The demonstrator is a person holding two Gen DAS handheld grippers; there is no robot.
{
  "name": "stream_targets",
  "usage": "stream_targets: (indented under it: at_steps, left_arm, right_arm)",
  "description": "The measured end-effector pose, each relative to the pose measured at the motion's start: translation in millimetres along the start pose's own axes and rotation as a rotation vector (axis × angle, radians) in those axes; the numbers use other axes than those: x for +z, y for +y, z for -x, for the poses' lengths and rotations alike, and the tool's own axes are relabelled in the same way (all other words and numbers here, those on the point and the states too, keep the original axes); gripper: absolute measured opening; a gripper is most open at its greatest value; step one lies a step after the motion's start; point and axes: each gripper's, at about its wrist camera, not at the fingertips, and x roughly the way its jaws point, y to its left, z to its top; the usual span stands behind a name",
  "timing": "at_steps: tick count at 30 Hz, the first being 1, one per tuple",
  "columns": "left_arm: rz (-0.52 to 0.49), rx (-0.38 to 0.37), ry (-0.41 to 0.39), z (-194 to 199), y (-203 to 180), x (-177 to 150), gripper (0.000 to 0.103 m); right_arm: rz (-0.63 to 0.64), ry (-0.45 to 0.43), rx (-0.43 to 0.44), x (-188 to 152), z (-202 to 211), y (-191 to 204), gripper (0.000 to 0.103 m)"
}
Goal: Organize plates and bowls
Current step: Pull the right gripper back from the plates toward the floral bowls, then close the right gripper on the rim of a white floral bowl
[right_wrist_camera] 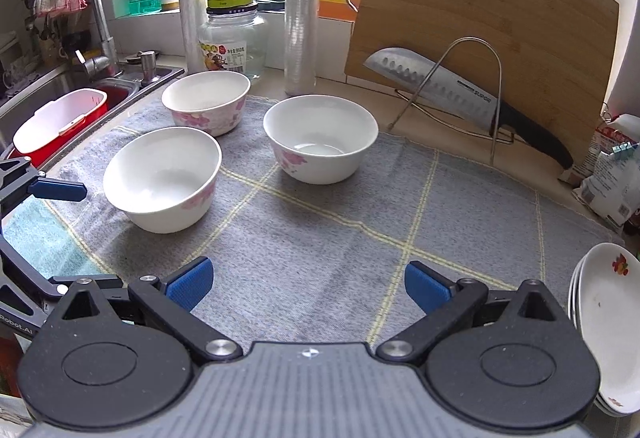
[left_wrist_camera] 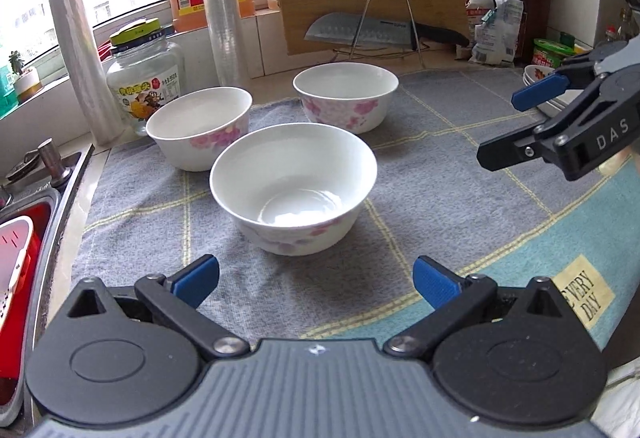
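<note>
Three white bowls with pink floral prints on their outer walls stand upright and empty on a grey checked cloth (right_wrist_camera: 320,238), forming a loose triangle with none touching. In the right wrist view, the nearest bowl (right_wrist_camera: 162,178) sits at about 10 o'clock from the frame's centre, the far left bowl (right_wrist_camera: 206,100) at 11 o'clock beyond it, and the far right bowl (right_wrist_camera: 320,138) near 12 o'clock. At 4 o'clock, by the cloth's right edge, a stack of shallow white plates (right_wrist_camera: 604,322) rests; the top one shows a small colourful motif near its rim. How many plates the stack holds cannot be told.
</note>
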Motion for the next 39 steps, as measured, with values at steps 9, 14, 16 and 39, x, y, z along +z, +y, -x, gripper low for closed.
stream_targets:
  at_steps: [9,14,16,39]
  left_arm:
    - [0.011,-0.035,-0.006,-27.6,14.7,-0.2,0.102]
    - [0.024,-0.050,0.033,-40.1,18.7,-4.4,0.103]
    - [0.038,-0.051,0.028,-40.9,21.0,-4.6,0.103]
    - [0.026,-0.085,-0.090,-32.1,27.2,1.0,0.102]
  right_arm:
    - [0.022,0.010,-0.028,16.6,-6.7,21.2,0.103]
    - [0.023,0.018,-0.045,20.5,-7.6,24.6,0.103]
    - [0.023,0.023,-0.049,21.4,-8.9,24.8,0.103]
    - [0.068,0.077,0.072,49.1,-44.3,54.2,0.103]
